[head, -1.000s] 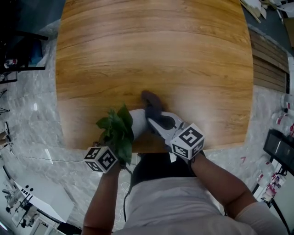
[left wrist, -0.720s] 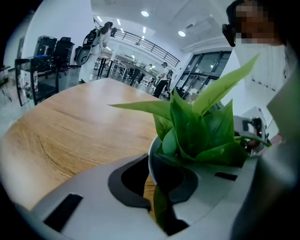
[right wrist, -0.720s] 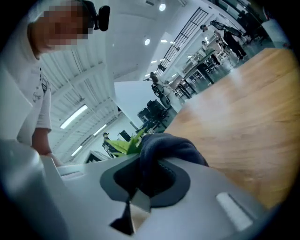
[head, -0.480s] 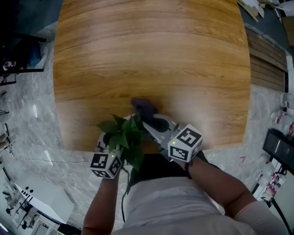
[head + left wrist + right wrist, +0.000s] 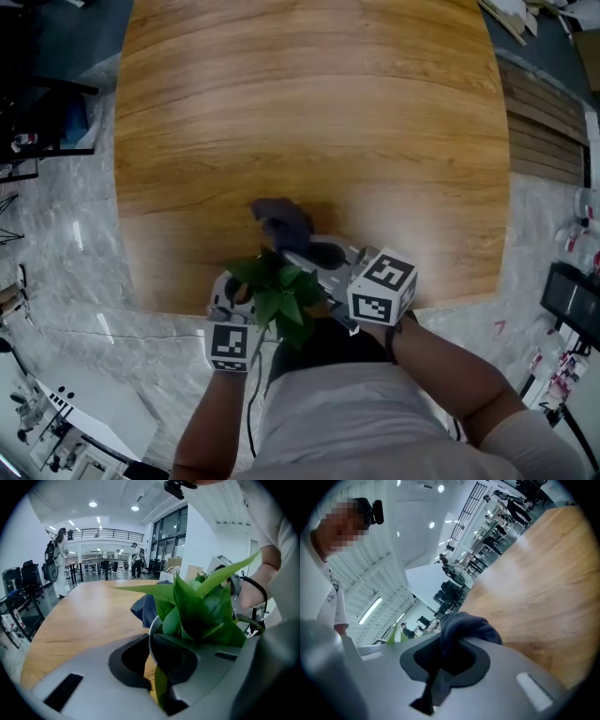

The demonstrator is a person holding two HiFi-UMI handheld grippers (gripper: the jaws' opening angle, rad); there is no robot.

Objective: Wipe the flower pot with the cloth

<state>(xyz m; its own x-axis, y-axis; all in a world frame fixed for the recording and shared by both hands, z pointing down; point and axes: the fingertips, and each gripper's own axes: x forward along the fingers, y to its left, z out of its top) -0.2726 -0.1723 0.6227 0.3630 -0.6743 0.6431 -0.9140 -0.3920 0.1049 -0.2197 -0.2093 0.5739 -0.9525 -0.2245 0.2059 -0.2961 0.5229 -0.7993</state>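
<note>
1. While both grippers hang over the near edge of the light-brown wooden table (image 5: 309,112), the left gripper (image 5: 239,298) is clamped on the rim of the white flower pot (image 5: 150,638) with its green leafy plant (image 5: 279,291).
2. The right gripper (image 5: 305,255) is pinching a bunched dark blue-grey cloth (image 5: 277,217), right beside the pot.

A broad table of warm, honey-coloured wood with long grain lines (image 5: 309,112) fills the middle of a bright, open workshop hall. Around it lies a pale grey marble-patterned floor (image 5: 66,262). To the right runs a brown slatted wooden panel (image 5: 548,141); at lower left stands a white desk (image 5: 89,412). Farther off, tall dark-framed windows (image 5: 169,536) rise on the right, a railed upper gallery (image 5: 108,532) crosses the far wall, and round ceiling lights (image 5: 93,504) glow in the white ceiling. What seem to be black office chairs (image 5: 23,576) stand at the left.
</note>
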